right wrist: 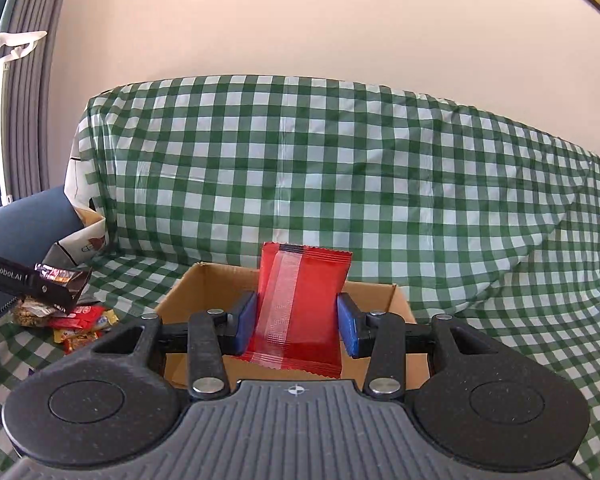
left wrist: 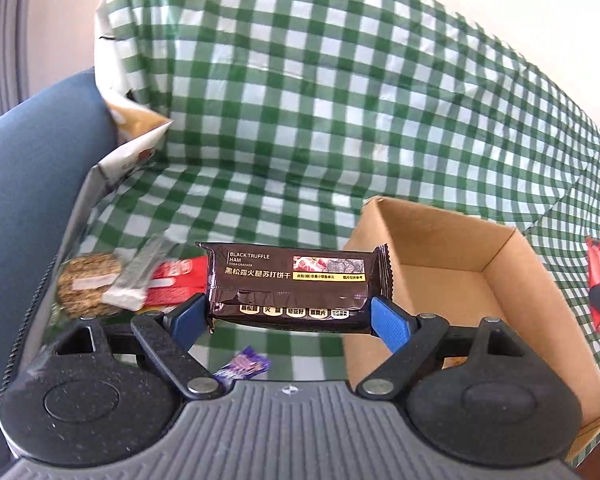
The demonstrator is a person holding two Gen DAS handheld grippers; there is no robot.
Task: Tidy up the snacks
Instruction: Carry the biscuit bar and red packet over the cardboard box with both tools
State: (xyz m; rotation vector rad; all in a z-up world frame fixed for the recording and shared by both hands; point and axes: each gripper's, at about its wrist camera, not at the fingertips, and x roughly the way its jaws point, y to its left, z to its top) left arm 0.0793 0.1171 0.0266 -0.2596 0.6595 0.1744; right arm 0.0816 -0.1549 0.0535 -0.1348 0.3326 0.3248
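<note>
The left claw clamps a dark brown cracker packet; the right claw clamps a red foil snack packet above the open brown cardboard box.

Sofa in front of me, seat and backrest draped in a green-and-white checked cloth; bare blue armrest at the left end. On the seat: an open cardboard box, sitting flat. Left of it, a loose heap of snacks — red packets, a round grainy cake, a silvery wrapper. A small purple wrapper lies apart, nearer me.
</note>
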